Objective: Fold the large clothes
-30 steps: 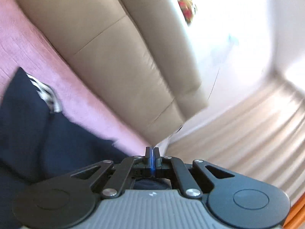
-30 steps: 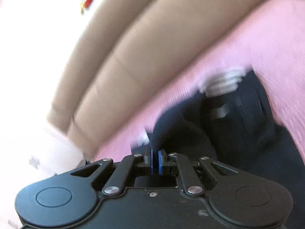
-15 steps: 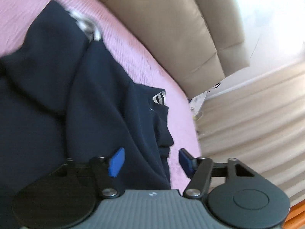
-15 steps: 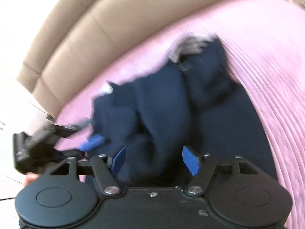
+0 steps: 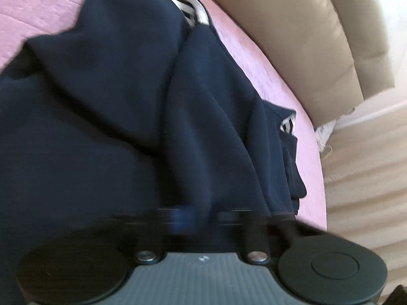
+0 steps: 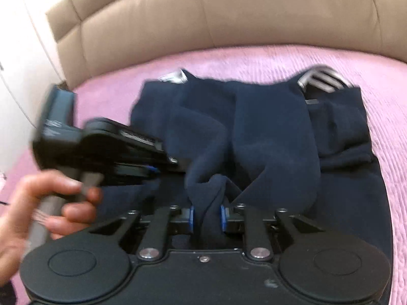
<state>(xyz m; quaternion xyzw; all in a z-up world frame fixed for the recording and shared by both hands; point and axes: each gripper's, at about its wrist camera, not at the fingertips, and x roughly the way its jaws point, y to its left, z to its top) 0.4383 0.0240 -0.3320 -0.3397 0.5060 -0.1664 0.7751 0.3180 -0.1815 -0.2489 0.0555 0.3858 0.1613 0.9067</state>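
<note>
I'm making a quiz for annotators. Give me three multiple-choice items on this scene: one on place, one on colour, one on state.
1. Where does the dark navy fleece garment lie?
A. on the pink quilted bedspread
B. on a wooden floor
C. over a chair

2. What colour is the padded headboard?
A. white
B. beige
C. black

3. What is the right claw doing?
A. hanging open above the cloth
B. holding a hanger
C. pinching a bunched fold of the garment

Answers: 1 A, pink shows around the garment; 2 B, tan cushions behind the bed; 3 C, cloth sits between its blue pads.
</note>
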